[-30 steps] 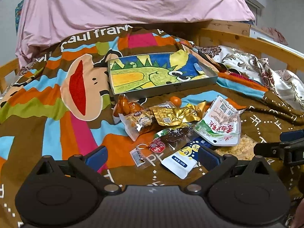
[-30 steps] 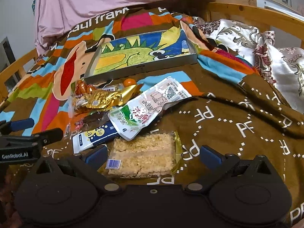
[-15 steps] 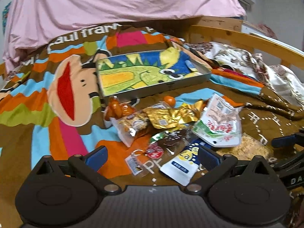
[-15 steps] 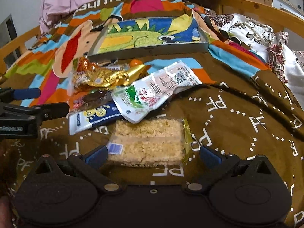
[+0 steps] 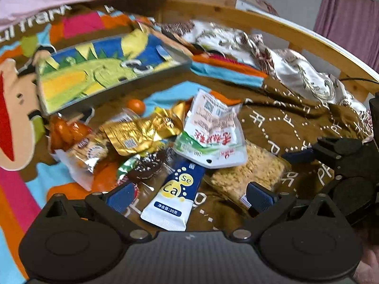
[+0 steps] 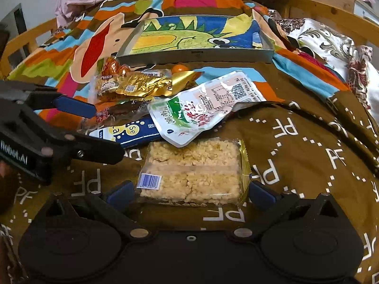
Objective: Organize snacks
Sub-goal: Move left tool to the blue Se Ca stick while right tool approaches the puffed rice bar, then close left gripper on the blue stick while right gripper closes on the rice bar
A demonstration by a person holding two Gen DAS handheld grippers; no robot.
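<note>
Since earlier frame we bring right gripper (image 6: 190,193) down, spread, straddling rice-crisp pack (image 6: 193,171); left gripper (image 5: 189,193) spread over blue sachet (image 5: 175,193). Tray (image 6: 196,55) empty; all snacks left.

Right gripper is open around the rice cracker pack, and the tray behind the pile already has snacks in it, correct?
Not quite. The right gripper does stand open around the rice cracker pack, but the tray holds no snacks: the right wrist view shows only its bare dinosaur picture. The pile lies in front of it.
</note>
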